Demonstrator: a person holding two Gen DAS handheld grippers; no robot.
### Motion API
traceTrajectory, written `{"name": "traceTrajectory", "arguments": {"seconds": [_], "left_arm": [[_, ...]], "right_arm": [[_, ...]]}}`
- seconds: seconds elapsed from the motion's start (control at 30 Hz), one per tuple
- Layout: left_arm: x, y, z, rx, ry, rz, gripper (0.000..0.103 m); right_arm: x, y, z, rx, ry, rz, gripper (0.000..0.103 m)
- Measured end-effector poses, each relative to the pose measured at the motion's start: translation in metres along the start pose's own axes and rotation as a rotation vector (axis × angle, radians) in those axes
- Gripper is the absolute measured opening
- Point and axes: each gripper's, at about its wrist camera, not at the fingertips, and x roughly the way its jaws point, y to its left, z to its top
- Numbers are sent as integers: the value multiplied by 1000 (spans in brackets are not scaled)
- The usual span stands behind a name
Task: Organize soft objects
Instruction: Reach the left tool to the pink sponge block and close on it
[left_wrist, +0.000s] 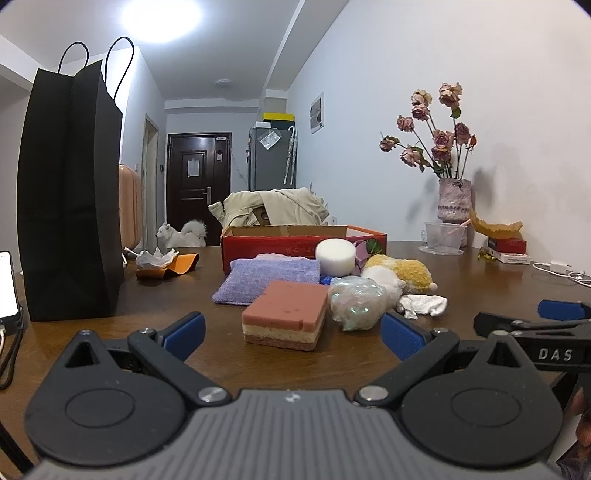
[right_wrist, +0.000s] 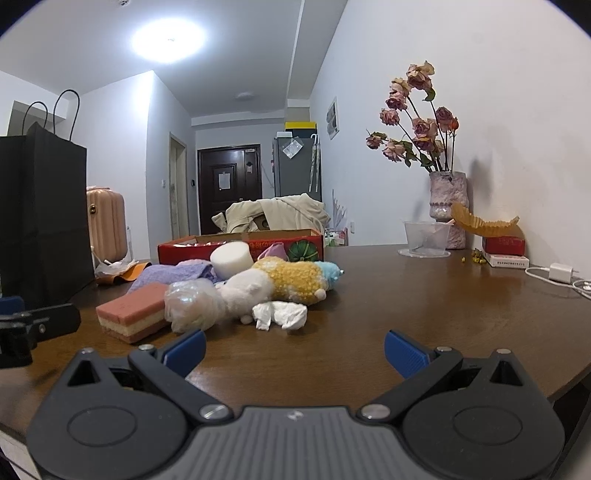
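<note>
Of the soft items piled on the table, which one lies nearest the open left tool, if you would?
The pink-and-cream layered rectangular sponge; it sits directly before the left tool, ahead of the others.

Pink-and-cream layered sponge (left_wrist: 285, 314), lilac cloth (left_wrist: 266, 280), red box (left_wrist: 295, 245)

White walls (left_wrist: 406, 74), a glaring ceiling light (left_wrist: 162, 16), a dark door (left_wrist: 198, 173) down the hallway, a brown table (right_wrist: 424, 302).

table (right_wrist: 406, 295) | sponge (right_wrist: 131, 312) | tissue (right_wrist: 280, 314) | bag (left_wrist: 70, 192) | vase (right_wrist: 447, 206)
</note>
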Motion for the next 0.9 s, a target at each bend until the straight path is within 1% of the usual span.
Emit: {"name": "traceTrajectory", "arguments": {"seconds": [0.03,0.1,0.13,0.17,0.23,0.3,0.37,0.4,0.43,0.5,0.53,0.57,0.6,0.67,0.7,0.73,0.77,0.8,0.83,0.87,0.9], "left_arm": [[3,2,4,-6,11,-9,103],[12,7,13,-18,47,-52,103],[16,10,19,-23,60,-61,103],[21,12,24,-28,67,-50,103],[33,18,32,-48,104,-33,103],[47,26,38,-85,151,-34,103],[63,35,44,-127,192,-37,103],[71,39,46,-138,213,-36,103],[80,41,48,-147,243,-27,102],[96,48,53,-173,317,-1,98],[106,53,55,-195,372,17,93],[114,57,56,-224,418,27,87],[119,61,56,-258,449,28,84],[131,70,56,-338,542,8,69],[136,75,55,-370,587,0,67],[141,80,54,-413,633,-6,65],[144,85,52,-461,655,-17,62],[146,89,51,-505,683,-33,59],[149,92,51,-545,700,-58,50],[153,97,50,-589,706,-86,38],[156,100,50,-609,711,-106,34]], "right_arm": [[2,-1,4,10,1,-3,103],[7,-5,15,38,12,-3,103],[10,-6,20,53,22,-1,103],[15,-8,27,71,42,9,103],[30,-11,40,108,110,62,103],[46,-11,47,129,163,103,103],[63,-7,53,125,248,138,103],[71,-4,57,120,276,164,103],[77,-2,62,117,277,188,102],[88,5,71,106,262,239,92],[98,11,79,76,278,273,81],[110,18,86,38,298,302,75],[125,25,94,-7,324,345,74],[152,35,106,-42,370,422,62],[169,41,111,-63,407,463,58],[185,48,114,-80,445,496,51],[199,56,116,-95,484,525,47],[212,61,117,-104,522,560,46],[224,68,116,-114,551,594,45],[234,75,114,-124,585,621,42],[244,81,113,-125,619,643,41]]}}
